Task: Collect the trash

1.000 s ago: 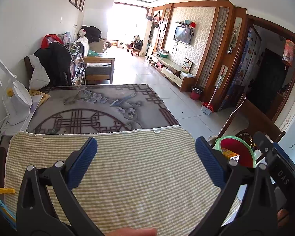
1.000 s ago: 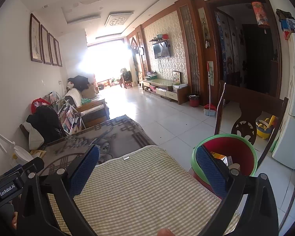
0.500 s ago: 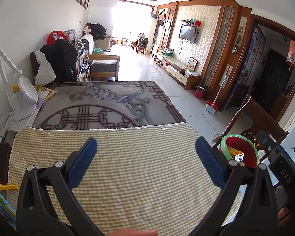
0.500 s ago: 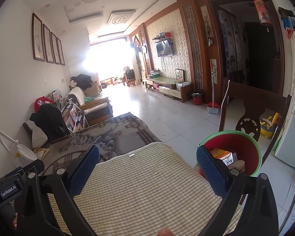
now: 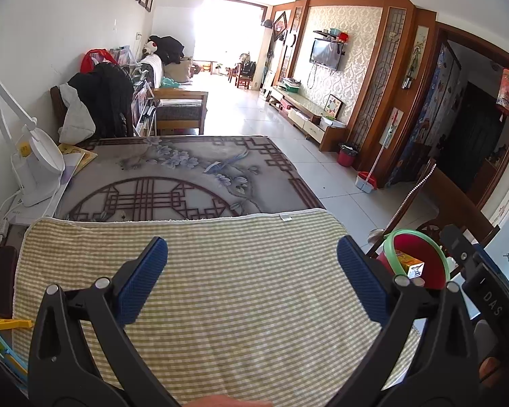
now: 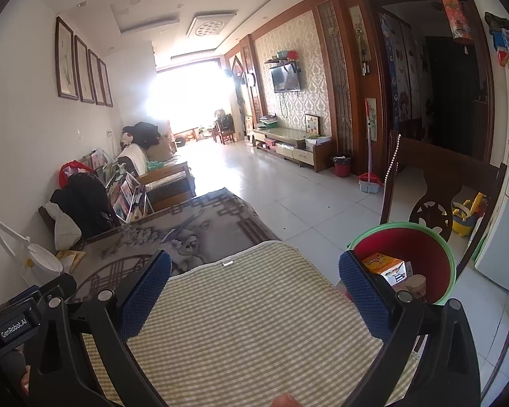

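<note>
Both sets of tongs are spread wide with nothing between the blue pads. The left gripper [image 5: 252,279] hangs over the green checked cloth [image 5: 220,271] that covers the near end of the table, and the right gripper [image 6: 254,291] sits over the same cloth, closer to its right edge. In the left view you can see the right one's black body poking in at the far right, and the right view catches the left one at its lower left corner, so they're side by side.

The trash is already in the bin [image 6: 437,237], a red bucket with a green rim sitting just off the right edge of the table, next to a dark wooden chair [image 6: 434,183]. Inside there's an orange and white carton [image 6: 385,264] and what looks like a paper cup [image 6: 415,285] beside it. The left view shows the same bin [image 5: 434,254] with the carton [image 5: 409,264] peeking out.

Past the cloth the table has a grey flowery cover [image 5: 173,176], with a white desk lamp [image 5: 34,166] at the left edge by the wall.
</note>
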